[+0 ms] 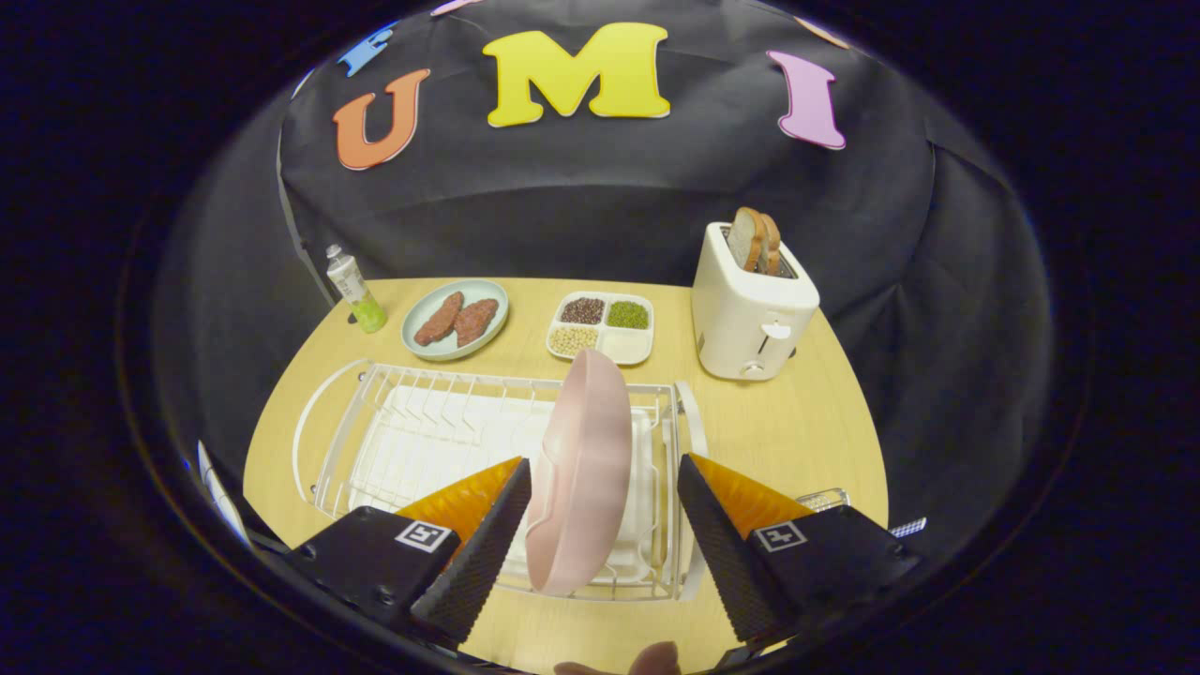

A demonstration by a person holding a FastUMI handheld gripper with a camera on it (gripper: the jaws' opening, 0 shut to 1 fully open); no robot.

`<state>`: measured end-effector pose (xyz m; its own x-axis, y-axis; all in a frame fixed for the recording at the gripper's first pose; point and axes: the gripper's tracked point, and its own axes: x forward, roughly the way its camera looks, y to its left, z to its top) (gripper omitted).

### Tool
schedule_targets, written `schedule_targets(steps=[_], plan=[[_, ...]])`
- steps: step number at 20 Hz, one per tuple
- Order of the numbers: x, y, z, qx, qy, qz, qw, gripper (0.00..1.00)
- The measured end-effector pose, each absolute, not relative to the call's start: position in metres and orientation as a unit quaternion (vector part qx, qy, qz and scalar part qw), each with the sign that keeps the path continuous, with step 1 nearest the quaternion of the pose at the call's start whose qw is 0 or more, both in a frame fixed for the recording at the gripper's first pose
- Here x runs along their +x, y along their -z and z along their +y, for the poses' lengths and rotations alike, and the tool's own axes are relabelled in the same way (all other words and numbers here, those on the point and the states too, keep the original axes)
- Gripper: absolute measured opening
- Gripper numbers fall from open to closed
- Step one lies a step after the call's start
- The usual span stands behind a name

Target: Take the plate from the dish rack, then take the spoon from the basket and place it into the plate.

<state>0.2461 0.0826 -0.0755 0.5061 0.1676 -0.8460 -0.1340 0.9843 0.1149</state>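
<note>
The pink plate (579,469) stands on edge at the right end of the white dish rack (412,441), near the worktop's (797,422) front edge. The gripper (605,497) is spread wide, one finger either side of the plate; the left finger looks close to its rim, the right clear of it.

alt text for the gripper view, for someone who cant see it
The open gripper straddles a pink plate standing on edge in a white dish rack on a wooden table. Beyond sit a toaster with bread, a divided tray of beans and a plate of meat.
</note>
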Motion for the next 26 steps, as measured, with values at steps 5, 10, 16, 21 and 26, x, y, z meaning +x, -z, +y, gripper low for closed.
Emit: schedule_targets(steps=[5,10,16,21,26], plan=[[0.257,0.104,0.088,0.049,-0.080,0.531,0.842,0.95],[0.256,0.125,0.095,0.075,-0.077,0.564,0.819,0.71],[0.253,0.125,0.094,0.083,-0.041,0.574,0.814,0.40],[0.252,0.109,0.089,0.073,-0.001,0.566,0.821,0.39],[0.252,0.093,0.087,0.007,0.040,0.565,0.824,0.39]])
